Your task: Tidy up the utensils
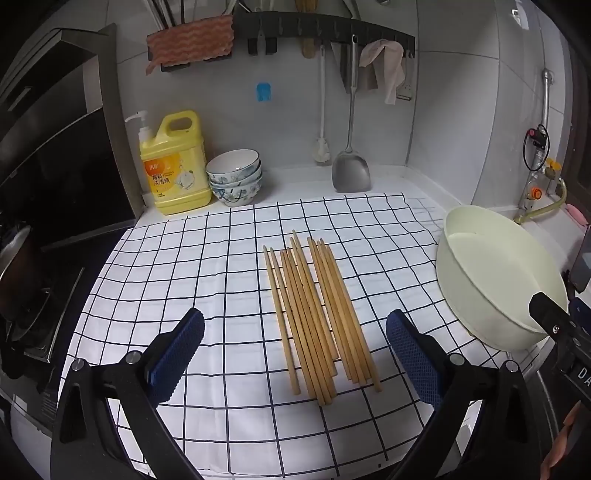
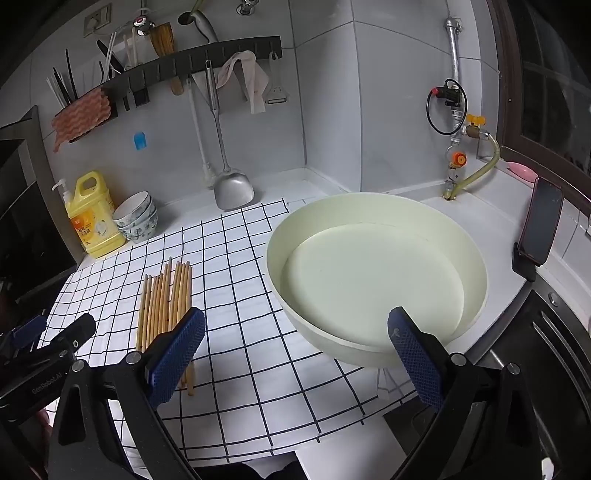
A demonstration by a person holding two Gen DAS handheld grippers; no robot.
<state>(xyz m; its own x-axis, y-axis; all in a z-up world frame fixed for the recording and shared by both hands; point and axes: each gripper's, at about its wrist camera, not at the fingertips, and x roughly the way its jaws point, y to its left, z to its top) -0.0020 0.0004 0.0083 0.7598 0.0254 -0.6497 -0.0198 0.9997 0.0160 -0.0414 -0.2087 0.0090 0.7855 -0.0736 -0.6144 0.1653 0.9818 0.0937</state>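
Observation:
Several wooden chopsticks (image 1: 317, 317) lie side by side on a white cloth with a dark grid (image 1: 184, 266), pointing away from me. My left gripper (image 1: 295, 354) hovers over their near ends, open wide, nothing touching its blue pads (image 1: 177, 354). In the right wrist view the chopsticks (image 2: 166, 302) lie at the left, partly hidden behind a blue finger (image 2: 177, 354). My right gripper (image 2: 297, 354) is open and holds nothing, above the cloth (image 2: 240, 295) in front of a pale round basin (image 2: 476, 254). The left gripper's body (image 2: 48, 354) shows at the left edge.
The basin (image 1: 458, 229) sits at the cloth's right. A yellow detergent jug (image 1: 173, 162) and stacked bowls (image 1: 236, 177) stand at the back left. A metal spatula (image 1: 351, 158), brush and rag hang from a wall rack (image 1: 325, 26) with a utensil holder (image 2: 81, 103). A phone (image 2: 541, 221) leans at the right.

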